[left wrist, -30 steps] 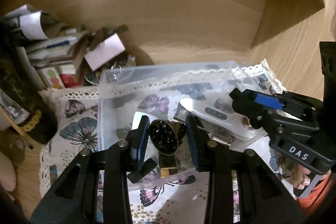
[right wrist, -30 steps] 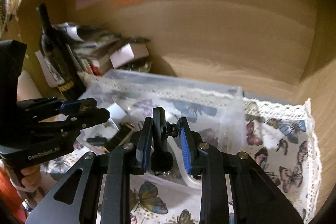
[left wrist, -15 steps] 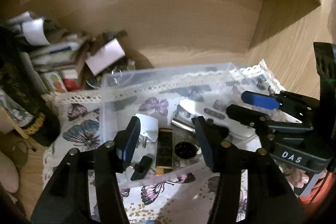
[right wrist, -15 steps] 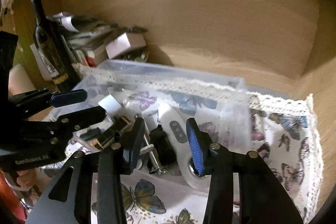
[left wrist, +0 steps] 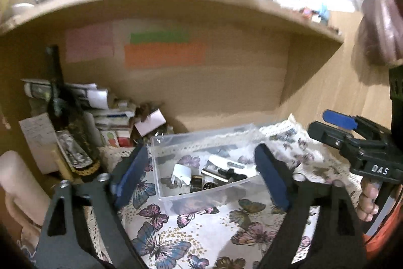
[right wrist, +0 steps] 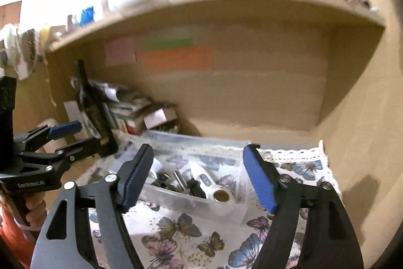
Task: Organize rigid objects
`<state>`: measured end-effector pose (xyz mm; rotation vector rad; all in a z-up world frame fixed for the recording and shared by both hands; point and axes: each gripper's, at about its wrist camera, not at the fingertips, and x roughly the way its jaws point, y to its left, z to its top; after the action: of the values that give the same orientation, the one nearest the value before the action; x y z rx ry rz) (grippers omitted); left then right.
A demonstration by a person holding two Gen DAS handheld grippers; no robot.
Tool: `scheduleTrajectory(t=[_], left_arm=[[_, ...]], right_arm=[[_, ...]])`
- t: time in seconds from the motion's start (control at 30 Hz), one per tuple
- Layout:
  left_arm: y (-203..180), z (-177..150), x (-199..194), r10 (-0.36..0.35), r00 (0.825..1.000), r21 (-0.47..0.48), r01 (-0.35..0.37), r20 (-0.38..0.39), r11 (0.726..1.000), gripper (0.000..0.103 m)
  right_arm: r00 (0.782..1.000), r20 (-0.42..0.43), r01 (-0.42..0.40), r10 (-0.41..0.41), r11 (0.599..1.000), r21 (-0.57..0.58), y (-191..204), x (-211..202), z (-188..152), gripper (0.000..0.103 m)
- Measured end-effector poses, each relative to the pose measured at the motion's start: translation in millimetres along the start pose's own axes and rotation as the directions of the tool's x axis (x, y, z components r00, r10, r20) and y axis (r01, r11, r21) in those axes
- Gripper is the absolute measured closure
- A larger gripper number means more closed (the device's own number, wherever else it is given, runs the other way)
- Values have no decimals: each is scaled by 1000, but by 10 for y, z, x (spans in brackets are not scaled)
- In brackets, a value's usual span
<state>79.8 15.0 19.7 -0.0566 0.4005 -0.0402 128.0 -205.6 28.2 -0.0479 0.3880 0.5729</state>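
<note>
Two claws hang spread and empty above one clear plastic bin point(left wrist: 201, 168), the landmark for all that follows.

From the left wrist view, the left claw point(left wrist: 201, 174) has its jaws opening, nothing between the blue pads but air; the bin sits beyond and below them on a butterfly-print cloth point(left wrist: 191, 226) spread over the tabletop. Inside the bin lie a white plug adapter point(left wrist: 181, 172), a white handle-shaped device point(left wrist: 226, 165) and several small dark pieces too tangled to name. Right of the bin, the right claw point(left wrist: 327, 122) shows side-on, gripped by a hand point(left wrist: 368, 198). Left of the bin stand a dark bottle point(left wrist: 66, 122) and a heap of papers and small boxes point(left wrist: 110, 112).

From the right wrist view, the right claw point(right wrist: 199, 178) is also opening with nothing pinched, the bin below it. The white device's round metal end point(right wrist: 221, 196) rests against the bin's near wall. The left claw point(right wrist: 68, 138) hovers left of the bin, close to the bottle.

Likely trouble: the left claw may clip the bottle and topple it into the heap, and a careless reach back could snag the cloth's lace edge point(right wrist: 289, 151), dragging the light bin.
</note>
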Motion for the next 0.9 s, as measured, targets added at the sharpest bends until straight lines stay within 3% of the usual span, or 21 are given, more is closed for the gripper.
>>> scheduleTrajectory(t=[0.23, 0.9], left_arm=[[-46, -37, -483, 19, 995, -10, -18, 100, 1000, 4], [-110, -133, -758, 17, 989, -3, -17, 148, 1000, 0]], right_arm=[[994, 104, 17, -19, 1000, 19, 84, -459, -38, 0], [990, 139, 30, -31, 1000, 6, 269, -677, -152, 0]])
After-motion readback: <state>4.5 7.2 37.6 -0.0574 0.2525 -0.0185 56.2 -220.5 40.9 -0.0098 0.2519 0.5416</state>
